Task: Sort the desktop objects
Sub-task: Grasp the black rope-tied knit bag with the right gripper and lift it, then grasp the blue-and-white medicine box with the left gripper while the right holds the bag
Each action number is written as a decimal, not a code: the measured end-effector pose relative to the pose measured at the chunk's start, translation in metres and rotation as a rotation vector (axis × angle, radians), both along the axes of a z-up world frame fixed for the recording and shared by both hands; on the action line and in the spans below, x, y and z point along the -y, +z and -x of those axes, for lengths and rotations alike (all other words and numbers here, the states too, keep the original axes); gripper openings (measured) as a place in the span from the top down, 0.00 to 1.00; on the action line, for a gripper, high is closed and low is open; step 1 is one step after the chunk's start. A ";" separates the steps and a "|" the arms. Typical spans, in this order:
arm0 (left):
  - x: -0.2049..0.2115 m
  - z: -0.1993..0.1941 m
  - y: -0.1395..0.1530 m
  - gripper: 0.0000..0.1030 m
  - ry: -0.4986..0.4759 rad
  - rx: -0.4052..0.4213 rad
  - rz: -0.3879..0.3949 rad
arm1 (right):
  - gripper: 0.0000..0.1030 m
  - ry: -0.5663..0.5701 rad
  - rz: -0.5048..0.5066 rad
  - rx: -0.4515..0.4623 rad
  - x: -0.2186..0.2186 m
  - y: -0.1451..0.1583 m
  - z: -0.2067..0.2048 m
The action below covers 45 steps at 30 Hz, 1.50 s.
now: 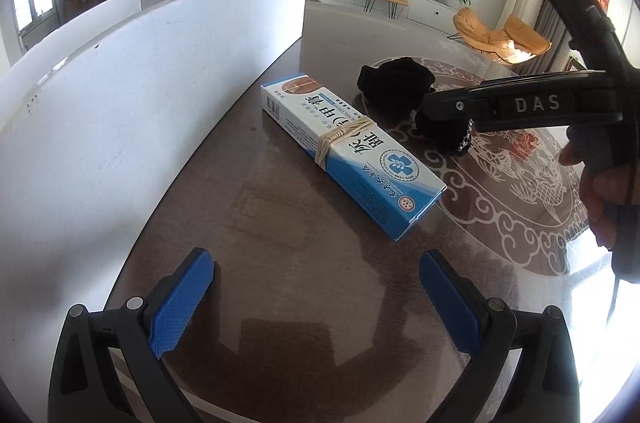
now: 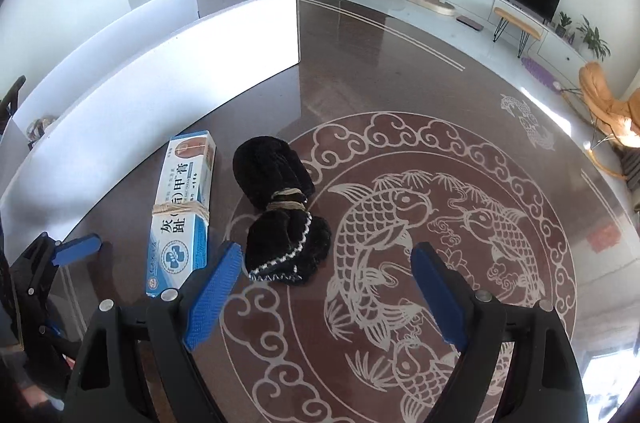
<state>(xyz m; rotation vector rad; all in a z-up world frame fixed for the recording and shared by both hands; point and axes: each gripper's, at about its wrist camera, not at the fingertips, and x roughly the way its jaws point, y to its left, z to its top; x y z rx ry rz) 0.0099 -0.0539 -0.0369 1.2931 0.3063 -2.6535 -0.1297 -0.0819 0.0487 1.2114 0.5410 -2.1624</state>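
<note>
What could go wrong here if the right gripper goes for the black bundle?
1. The box lies close beside the black bundle, so the right gripper, open and empty, may knock it.
2. The bundle is soft cloth tied only at its middle; a grip on one end may slip.
3. The table looks glossy; things may slide.

Dark glossy tabletop (image 2: 360, 71) with carp pattern: blue-white box (image 2: 182, 211) left, black sock bundle (image 2: 280, 215) beside it, white divider (image 2: 160, 63) far left.

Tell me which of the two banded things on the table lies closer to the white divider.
The blue and white box, bound with a tan rubber band, lies right beside the white divider. The black socks lie further out, on the table's carp pattern.
</note>
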 end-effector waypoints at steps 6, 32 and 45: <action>0.002 -0.002 0.000 0.00 0.002 -0.005 -0.007 | 0.42 -0.046 -0.027 0.013 0.031 -0.032 0.022; -0.001 0.077 0.013 0.00 0.073 0.058 -0.103 | 0.04 -0.517 0.088 -0.070 -0.181 -0.039 -0.135; -0.071 0.055 0.007 0.57 -0.335 0.009 0.061 | 0.04 -0.516 0.086 -0.070 -0.182 -0.039 -0.135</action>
